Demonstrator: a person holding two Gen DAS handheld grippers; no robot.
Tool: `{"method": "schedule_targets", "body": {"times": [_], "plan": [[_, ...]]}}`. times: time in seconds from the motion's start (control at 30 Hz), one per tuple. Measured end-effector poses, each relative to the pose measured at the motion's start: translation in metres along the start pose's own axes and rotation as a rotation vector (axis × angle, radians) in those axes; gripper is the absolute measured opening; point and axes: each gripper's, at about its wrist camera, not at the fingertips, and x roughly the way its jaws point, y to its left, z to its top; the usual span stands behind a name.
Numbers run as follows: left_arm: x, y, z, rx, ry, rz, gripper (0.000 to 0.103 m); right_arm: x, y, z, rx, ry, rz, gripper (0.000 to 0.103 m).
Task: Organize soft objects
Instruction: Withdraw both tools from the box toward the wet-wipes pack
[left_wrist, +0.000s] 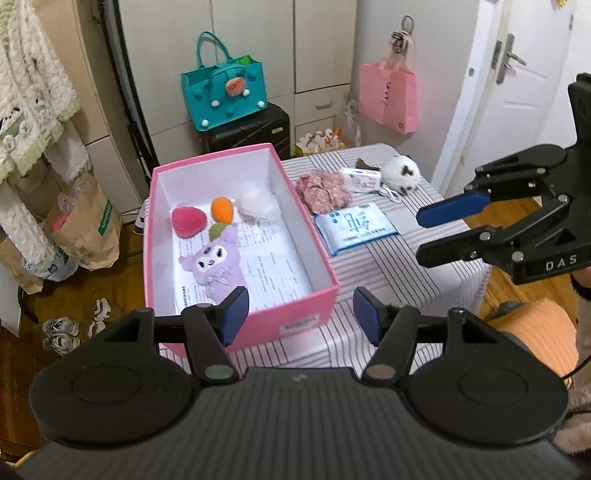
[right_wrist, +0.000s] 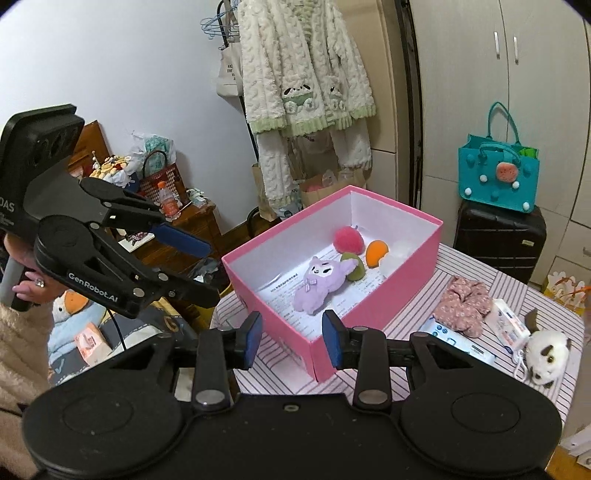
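Left tongs (left_wrist: 300, 314) and right tongs (right_wrist: 291, 339): both open, empty, above near end of pink cardboard box (left_wrist: 317, 258) on striped worktop (left_wrist: 388, 280). Remaining white plush cat toy (right_wrist: 545, 354) at far right corner, well apart; right tongs judged nearer. Lying on side, fluffy, dark ears.

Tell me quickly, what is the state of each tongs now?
Left tongs: open, nothing between the pads.
Right tongs: open, narrower gap, holding nothing.
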Motion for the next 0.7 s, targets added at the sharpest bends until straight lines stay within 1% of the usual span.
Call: {"method": "schedule_targets", "body": {"times": [0.27,0.5,0.6,0.7], "plan": [[0.001,-0.031,-0.009,0.038,0.038,-0.042,0.065,-0.022,0.007,-0.022,-0.012,-0.008,-0.016,0.043],[0.019,-0.054,-0.015,0.076,0.097,-0.088,0.065,-0.032,0.004,-0.055,-0.031,0.002,-0.058,0.046],[0.032,-0.06,-0.018,0.071,0.096,-0.112,0.065,-0.033,-0.005,-0.073,0.003,-0.005,-0.067,0.047],[0.047,-0.067,-0.02,0.092,0.081,-0.109,0.065,-0.028,-0.016,-0.092,0.05,-0.022,-0.087,0.048]]}}
